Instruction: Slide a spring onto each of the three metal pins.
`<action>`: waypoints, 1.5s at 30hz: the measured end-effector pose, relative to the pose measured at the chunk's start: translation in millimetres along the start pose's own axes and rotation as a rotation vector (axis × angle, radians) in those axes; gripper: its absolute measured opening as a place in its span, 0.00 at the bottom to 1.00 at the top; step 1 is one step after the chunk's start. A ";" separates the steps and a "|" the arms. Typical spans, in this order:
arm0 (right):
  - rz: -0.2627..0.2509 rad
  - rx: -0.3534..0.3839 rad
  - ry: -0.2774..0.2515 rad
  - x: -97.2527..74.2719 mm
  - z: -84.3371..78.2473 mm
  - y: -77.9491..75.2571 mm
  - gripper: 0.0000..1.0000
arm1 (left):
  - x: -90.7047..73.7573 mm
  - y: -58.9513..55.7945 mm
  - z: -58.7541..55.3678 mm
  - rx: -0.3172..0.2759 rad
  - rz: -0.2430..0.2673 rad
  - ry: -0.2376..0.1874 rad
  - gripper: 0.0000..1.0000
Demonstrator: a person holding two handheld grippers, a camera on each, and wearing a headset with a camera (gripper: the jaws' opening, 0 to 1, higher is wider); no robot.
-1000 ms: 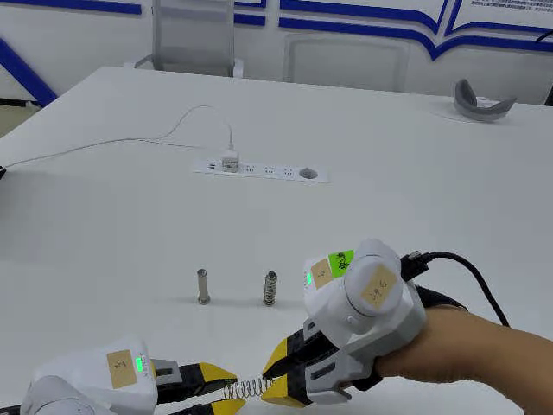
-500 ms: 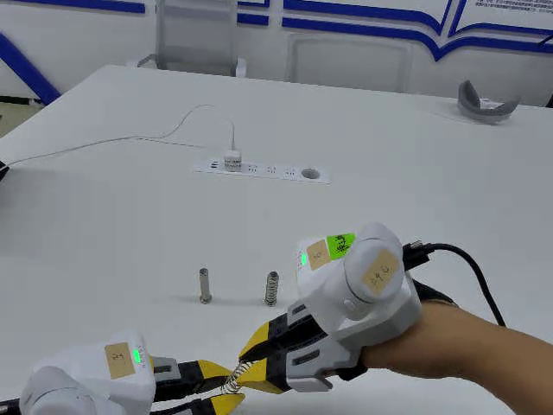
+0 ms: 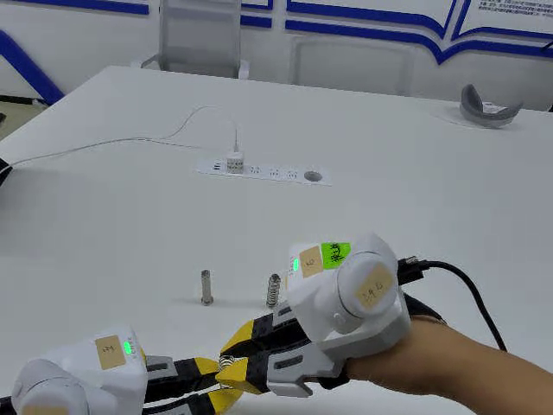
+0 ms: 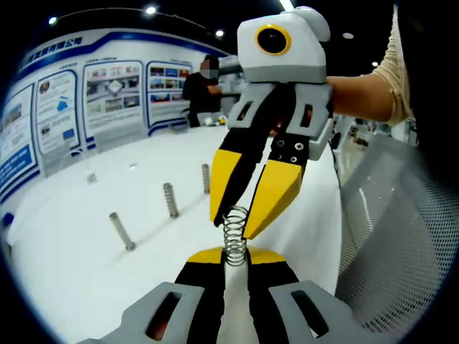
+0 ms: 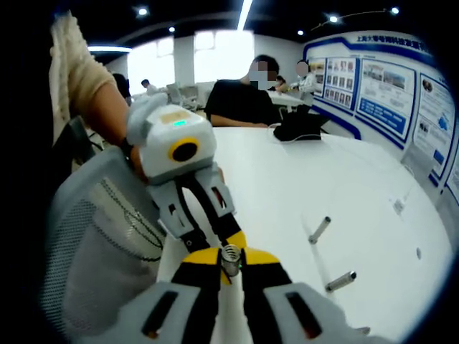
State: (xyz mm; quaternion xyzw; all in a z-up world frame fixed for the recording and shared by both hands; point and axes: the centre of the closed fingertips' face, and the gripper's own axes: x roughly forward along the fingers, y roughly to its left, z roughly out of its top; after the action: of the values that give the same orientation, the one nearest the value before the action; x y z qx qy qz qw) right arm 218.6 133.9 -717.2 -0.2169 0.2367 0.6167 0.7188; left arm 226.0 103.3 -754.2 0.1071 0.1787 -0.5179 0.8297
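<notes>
A small steel spring (image 3: 226, 363) is held above the table's front edge between both grippers. My left gripper (image 3: 216, 382) is shut on one end of the spring (image 4: 234, 231). My right gripper (image 3: 233, 360) meets it head-on, its yellow fingers (image 4: 269, 193) closed around the other end. In the right gripper view the spring (image 5: 229, 259) sits between my own jaws. On the white table (image 3: 104, 216) stand a bare pin (image 3: 206, 287) and a pin wearing a spring (image 3: 274, 290). A third pin (image 4: 206, 178) stands further along the row.
A white power strip (image 3: 268, 171) with a plug and cable lies mid-table beyond the pins. A grey curved object (image 3: 489, 104) rests far right. A chair (image 3: 197, 39) stands behind the table. People sit at another table (image 5: 301, 143).
My right gripper has moved left towards the left gripper. The length of spring showing between the two has shrunk from a stretched span to a short stub. The pins have not moved.
</notes>
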 end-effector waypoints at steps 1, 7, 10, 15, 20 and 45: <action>-0.001 0.000 -0.002 0.2 0.2 0.0 0.12 | 0.0 0.0 -0.2 0.000 0.000 0.002 0.11; -0.006 0.010 -0.008 1.8 1.2 -2.8 0.12 | -0.8 3.7 -0.9 -0.011 0.013 0.003 0.11; -0.009 0.017 -0.012 2.3 1.6 -4.7 0.12 | -1.7 6.8 0.3 -0.018 0.023 -0.007 0.13; -0.011 0.027 -0.017 2.6 1.4 -7.2 0.12 | -3.6 13.6 1.4 -0.025 0.040 -0.013 0.18; -0.020 0.035 -0.025 0.0 2.8 -11.5 0.12 | -8.2 23.0 0.5 -0.053 0.066 -0.027 0.23; -0.223 0.080 -0.113 -19.0 25.3 -83.3 0.12 | -40.8 58.0 -7.8 -0.085 0.144 -0.032 0.55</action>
State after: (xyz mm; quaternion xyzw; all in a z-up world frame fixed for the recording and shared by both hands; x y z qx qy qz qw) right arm 300.5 122.2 -683.9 -0.1776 0.1947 0.5344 0.8031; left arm 260.3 165.2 -745.1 0.0761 0.1788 -0.4504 0.8714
